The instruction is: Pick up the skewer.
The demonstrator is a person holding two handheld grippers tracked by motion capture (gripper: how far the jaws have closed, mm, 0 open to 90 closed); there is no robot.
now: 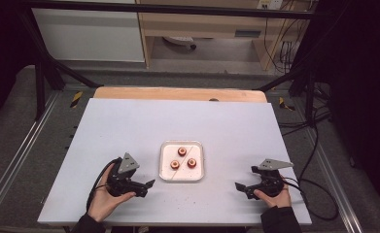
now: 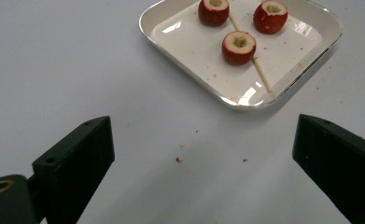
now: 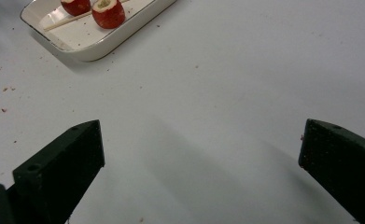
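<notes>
Cored red fruits (image 2: 238,47) | thin wooden skewer (image 2: 261,74) | glossy square tray (image 2: 180,60) | both hand-held grippers spread

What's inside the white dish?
The white dish holds three cored red fruits and a thin wooden skewer lying flat, plus crumbs. Part of the skewer runs behind the nearest fruit, hidden there. The cores look hollow, with pale flesh inside.
</notes>
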